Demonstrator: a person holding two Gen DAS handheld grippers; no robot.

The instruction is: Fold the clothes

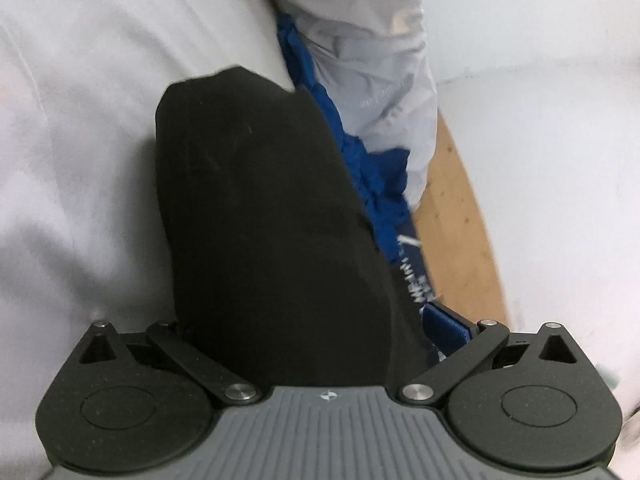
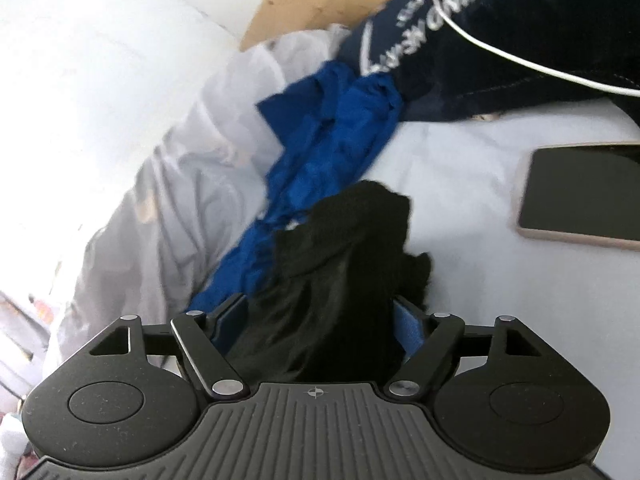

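Note:
A black garment [image 1: 256, 216] fills the middle of the left wrist view. It hangs from my left gripper [image 1: 308, 344], whose jaws are shut on it; the fingertips are hidden under the cloth. In the right wrist view my right gripper [image 2: 320, 320] is shut on the same black garment [image 2: 344, 280], which bunches between its blue-padded fingers [image 2: 408, 328]. Behind lie a crumpled blue garment [image 2: 328, 140], a pale grey garment [image 2: 192, 168] and a dark navy garment with white lettering [image 2: 440, 32], all on the white bed sheet [image 2: 460, 168].
A phone [image 2: 580, 196] lies face up on the sheet at the right. A white cable [image 2: 500, 56] runs across the navy garment. A wooden board [image 1: 460, 208] shows beyond the bed's edge. The blue [image 1: 376, 168] and grey [image 1: 368, 48] garments also show in the left wrist view.

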